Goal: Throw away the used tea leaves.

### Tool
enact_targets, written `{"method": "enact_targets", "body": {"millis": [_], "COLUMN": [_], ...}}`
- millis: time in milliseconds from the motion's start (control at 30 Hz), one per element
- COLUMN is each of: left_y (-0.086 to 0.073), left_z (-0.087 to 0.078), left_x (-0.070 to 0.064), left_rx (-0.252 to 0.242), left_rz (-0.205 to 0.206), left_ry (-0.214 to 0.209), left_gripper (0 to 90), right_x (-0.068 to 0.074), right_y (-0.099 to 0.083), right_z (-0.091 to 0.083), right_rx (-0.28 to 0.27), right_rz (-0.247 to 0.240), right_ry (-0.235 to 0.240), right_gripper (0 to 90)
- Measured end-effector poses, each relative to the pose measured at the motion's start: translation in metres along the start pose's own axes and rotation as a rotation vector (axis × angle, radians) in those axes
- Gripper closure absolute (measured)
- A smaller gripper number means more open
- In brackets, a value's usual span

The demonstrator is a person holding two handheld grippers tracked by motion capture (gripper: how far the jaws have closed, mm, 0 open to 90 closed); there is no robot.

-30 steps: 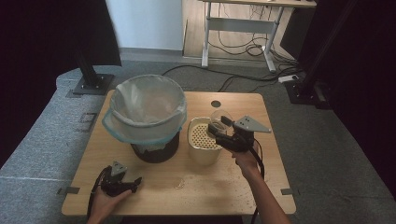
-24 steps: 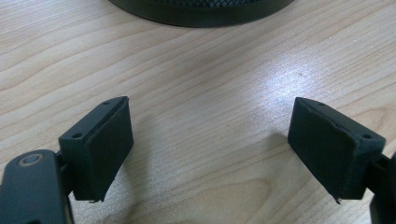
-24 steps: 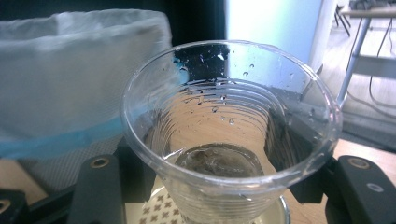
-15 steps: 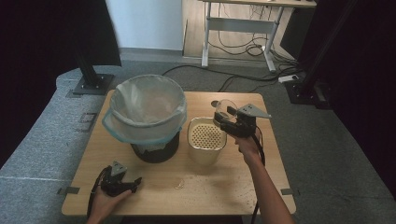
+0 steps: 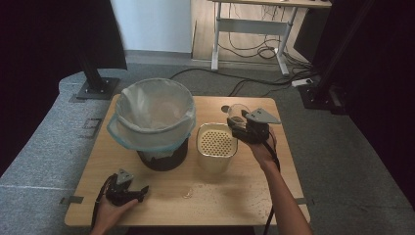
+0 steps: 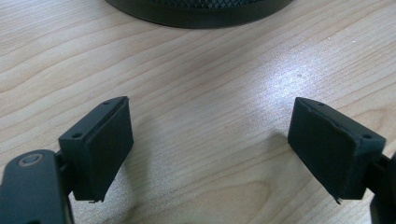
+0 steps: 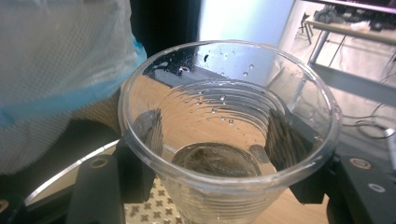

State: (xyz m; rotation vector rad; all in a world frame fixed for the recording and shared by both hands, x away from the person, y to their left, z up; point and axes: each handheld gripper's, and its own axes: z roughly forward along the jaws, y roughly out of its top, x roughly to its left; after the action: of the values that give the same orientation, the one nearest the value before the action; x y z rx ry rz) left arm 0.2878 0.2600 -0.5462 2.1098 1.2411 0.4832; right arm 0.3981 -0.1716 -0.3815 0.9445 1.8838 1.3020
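My right gripper (image 5: 238, 121) is shut on a clear plastic cup (image 5: 238, 112) and holds it just right of the cream perforated strainer container (image 5: 216, 147). In the right gripper view the clear plastic cup (image 7: 229, 135) stands upright between the jaws, wet with droplets, with a little brownish residue at its bottom. My left gripper (image 5: 139, 190) rests near the table's front left edge. In the left gripper view its fingertips (image 6: 108, 142) are spread wide over bare wood, nothing between them.
A black mesh bin lined with a translucent blue-rimmed bag (image 5: 152, 115) stands on the wooden table (image 5: 205, 196) at centre left. Water spots mark the table's front right. A round cable hole (image 5: 225, 108) lies at the back. A desk with cables stands beyond.
My right gripper has carried the cup from over the strainer container to the right and slightly back, and the cup has come upright. The left gripper has stayed put.
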Motion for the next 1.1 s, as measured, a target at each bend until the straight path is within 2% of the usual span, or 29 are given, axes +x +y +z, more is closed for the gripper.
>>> {"method": "enact_targets", "body": {"millis": [67,100,133,167,233,267,300,333,367,400,500,533,567,600,633,667,700,733,767,933,967,1000,1067,1100], "left_y": [0.0,0.0,0.0,0.0,0.0,0.0,0.0,0.0,0.0,0.0,0.0,0.0,0.0,0.0,0.0,0.0,0.0,0.0,0.0,0.0,0.0,0.0,0.001,0.001], "left_z": [0.0,0.0,0.0,0.0,0.0,0.0,0.0,0.0,0.0,0.0,0.0,0.0,0.0,0.0,0.0,0.0,0.0,0.0,0.0,0.0,0.0,0.0,0.0,0.0], "left_x": [0.0,0.0,0.0,0.0,0.0,0.0,0.0,0.0,0.0,0.0,0.0,0.0,0.0,0.0,0.0,0.0,0.0,0.0,0.0,0.0,0.0,0.0,0.0,0.0], "left_rx": [0.0,0.0,0.0,0.0,0.0,-0.001,0.0,0.0,0.0,-0.001,-0.001,0.0,0.0,0.0,0.0,0.0,0.002,0.002,0.002,0.002,0.002,0.001,0.002,0.002], "left_rz": [0.002,0.0,0.0,0.0,0.0,0.001,0.002,0.002,0.002,0.002,0.003,0.004,0.004,0.004,0.004,0.004,0.007,0.007,0.007,0.008,0.009,0.009,0.009,0.009], "left_ry": [0.001,0.0,0.0,0.0,0.0,-0.001,-0.002,-0.002,-0.003,-0.003,-0.003,-0.004,-0.004,-0.005,-0.005,-0.005,-0.006,-0.006,-0.006,-0.008,-0.008,-0.008,-0.008,-0.008], "left_gripper": [13.4,13.5,13.5,13.5,13.5,13.5,13.4,13.4,13.4,13.4,13.5,13.5,13.5,13.5,13.4,13.4,13.4,13.4,13.4,13.4,13.4,13.4,13.4,13.4], "right_x": [0.003,0.005,0.005,0.007,0.009,0.009,0.012,0.012,0.014,0.014,0.018,0.021,0.022,0.022,0.025,0.025,0.029,0.029,0.031,0.04,0.043,0.043,0.045,0.047], "right_y": [0.001,0.002,0.002,0.003,0.004,0.004,0.004,0.004,0.005,0.005,0.008,0.01,0.011,0.011,0.012,0.012,0.013,0.013,0.013,0.012,0.011,0.011,0.01,0.009], "right_z": [0.001,0.002,0.002,0.003,0.005,0.005,0.007,0.007,0.008,0.008,0.011,0.013,0.014,0.014,0.016,0.016,0.018,0.018,0.019,0.025,0.027,0.027,0.029,0.031], "right_rx": [0.013,0.033,0.033,0.051,0.063,0.063,0.075,0.075,0.088,0.088,0.11,0.127,0.138,0.138,0.159,0.159,0.177,0.177,0.189,0.225,0.245,0.245,0.262,0.283], "right_rz": [-0.036,-0.079,-0.079,-0.119,-0.16,-0.16,-0.209,-0.209,-0.248,-0.248,-0.34,-0.389,-0.417,-0.417,-0.472,-0.472,-0.539,-0.539,-0.579,-0.717,-0.779,-0.779,-0.847,-0.926], "right_ry": [-0.008,-0.017,-0.017,-0.018,-0.024,-0.024,-0.037,-0.037,-0.051,-0.051,-0.085,-0.105,-0.116,-0.116,-0.135,-0.135,-0.153,-0.153,-0.167,-0.2,-0.217,-0.217,-0.232,-0.249], "right_gripper": [37.3,37.3,37.3,37.3,37.3,37.3,37.3,37.3,37.3,37.3,37.4,37.5,37.6,37.6,37.6,37.6,37.6,37.6,37.7,37.9,37.9,37.9,38.0,38.1]}}
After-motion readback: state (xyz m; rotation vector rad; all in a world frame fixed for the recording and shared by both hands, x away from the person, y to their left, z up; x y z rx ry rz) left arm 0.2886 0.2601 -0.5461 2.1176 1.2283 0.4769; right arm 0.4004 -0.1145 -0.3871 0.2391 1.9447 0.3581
